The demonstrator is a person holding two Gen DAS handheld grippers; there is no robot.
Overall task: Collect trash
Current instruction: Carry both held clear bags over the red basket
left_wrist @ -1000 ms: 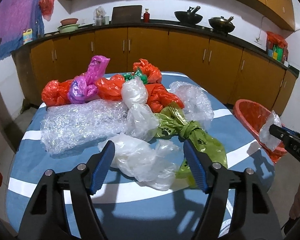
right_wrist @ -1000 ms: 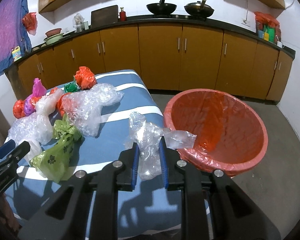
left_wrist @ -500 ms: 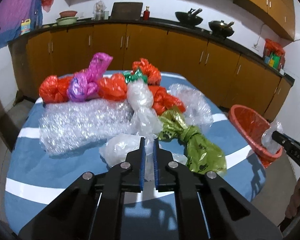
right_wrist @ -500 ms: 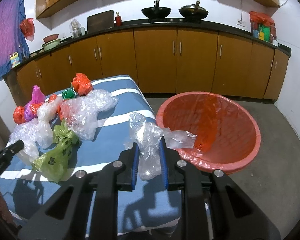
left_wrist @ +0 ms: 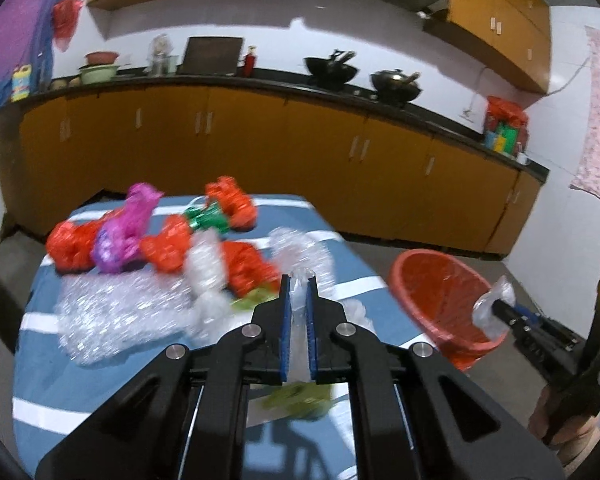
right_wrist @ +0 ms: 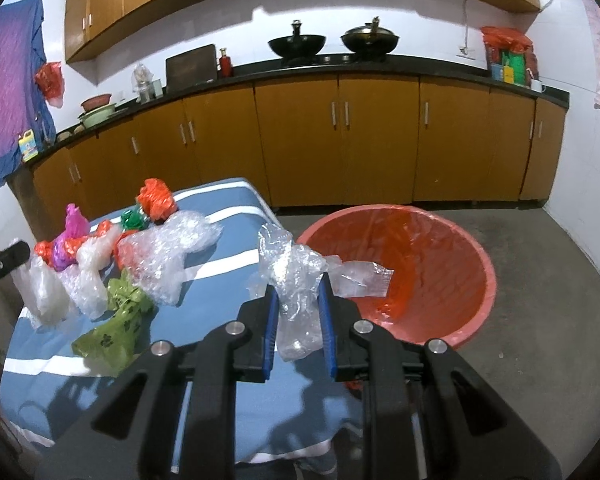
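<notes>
My left gripper [left_wrist: 299, 280] is shut on a white plastic bag [left_wrist: 298, 316] and holds it up off the blue striped table [left_wrist: 100, 396]. From the right wrist view that bag [right_wrist: 44, 292] hangs under the left gripper [right_wrist: 4, 260]. My right gripper [right_wrist: 299, 286] is shut on a crumpled clear plastic wrap [right_wrist: 296, 268] at the table's right edge, beside the red basin [right_wrist: 488, 280]. The left wrist view shows the right gripper [left_wrist: 500, 308] with its wrap [left_wrist: 494, 300] at the basin's rim [left_wrist: 396, 276]. Red bags [left_wrist: 244, 264], a magenta bag [left_wrist: 128, 224], bubble wrap [left_wrist: 112, 312] and a green paw-print bag [right_wrist: 116, 328] lie on the table.
The red basin stands on the grey floor [right_wrist: 540, 360] right of the table. Orange cabinets [right_wrist: 340, 152] under a black counter with two woks [right_wrist: 298, 44] run along the back wall. A person's hand [left_wrist: 560, 428] grips the right tool's handle.
The left gripper closed on the white bag and rose with it, tilting the view up. The right gripper carried its clear wrap a little up and sideways by the basin.
</notes>
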